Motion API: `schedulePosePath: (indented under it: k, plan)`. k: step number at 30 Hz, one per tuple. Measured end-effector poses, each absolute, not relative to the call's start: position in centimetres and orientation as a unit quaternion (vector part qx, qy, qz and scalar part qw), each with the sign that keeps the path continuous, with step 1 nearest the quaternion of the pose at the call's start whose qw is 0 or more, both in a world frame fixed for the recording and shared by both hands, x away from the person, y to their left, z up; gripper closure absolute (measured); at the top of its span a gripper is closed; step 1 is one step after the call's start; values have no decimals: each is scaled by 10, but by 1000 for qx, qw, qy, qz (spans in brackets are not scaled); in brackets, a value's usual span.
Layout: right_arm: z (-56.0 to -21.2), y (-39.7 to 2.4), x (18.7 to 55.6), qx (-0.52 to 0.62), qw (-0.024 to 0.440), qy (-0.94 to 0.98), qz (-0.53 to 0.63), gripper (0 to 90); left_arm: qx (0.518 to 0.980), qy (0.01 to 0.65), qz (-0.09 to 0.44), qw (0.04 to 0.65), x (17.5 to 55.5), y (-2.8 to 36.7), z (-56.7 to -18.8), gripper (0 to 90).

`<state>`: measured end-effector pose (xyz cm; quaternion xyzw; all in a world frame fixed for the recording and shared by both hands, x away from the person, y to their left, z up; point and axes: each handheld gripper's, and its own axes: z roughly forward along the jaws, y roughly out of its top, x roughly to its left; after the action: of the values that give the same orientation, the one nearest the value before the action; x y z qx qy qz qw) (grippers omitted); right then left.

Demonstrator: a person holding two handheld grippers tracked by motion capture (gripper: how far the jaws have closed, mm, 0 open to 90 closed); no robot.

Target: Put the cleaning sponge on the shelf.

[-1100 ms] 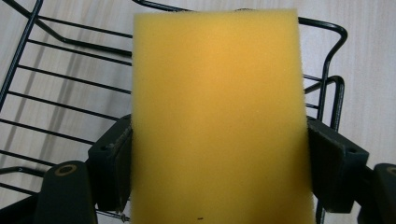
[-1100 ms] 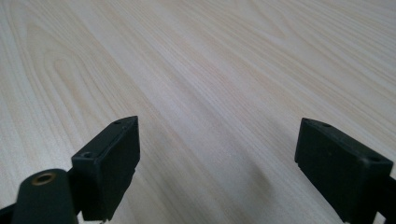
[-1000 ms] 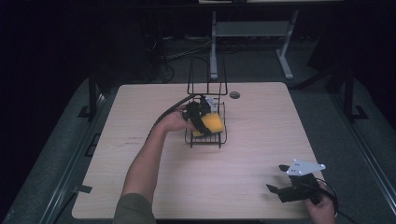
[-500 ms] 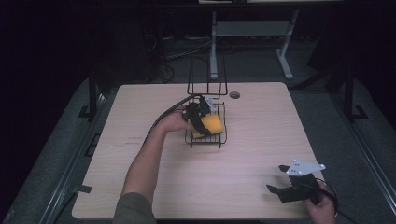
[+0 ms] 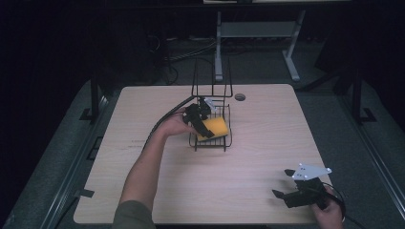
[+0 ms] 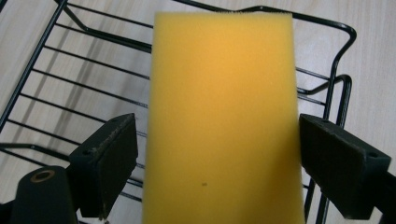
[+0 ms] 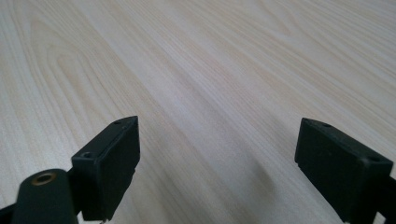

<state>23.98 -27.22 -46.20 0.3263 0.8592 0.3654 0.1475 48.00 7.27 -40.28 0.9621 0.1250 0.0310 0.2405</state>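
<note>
Open wooden table [image 5: 258,143] right of the black wire rack [image 5: 210,141], clear to the far edge save a small round hole [image 5: 240,97]. Bare tabletop [image 7: 196,84] straight ahead of the right gripper [image 5: 285,183], jaws spread wide near the front right corner. Over the rack, tall upright wire loops [image 5: 211,76] blocking the far side; yellow sponge [image 6: 223,116] sitting between the parted jaws of the left gripper [image 5: 203,117], small gaps each side.
</note>
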Motion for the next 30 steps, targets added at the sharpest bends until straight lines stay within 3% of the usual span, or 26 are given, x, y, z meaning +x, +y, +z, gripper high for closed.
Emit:
schedulePosePath:
  k: [30]
  plan:
    - [-459, -265, 236, 316, 147, 861, 370, 138, 955, 141, 71, 252, 452, 103, -392, 135]
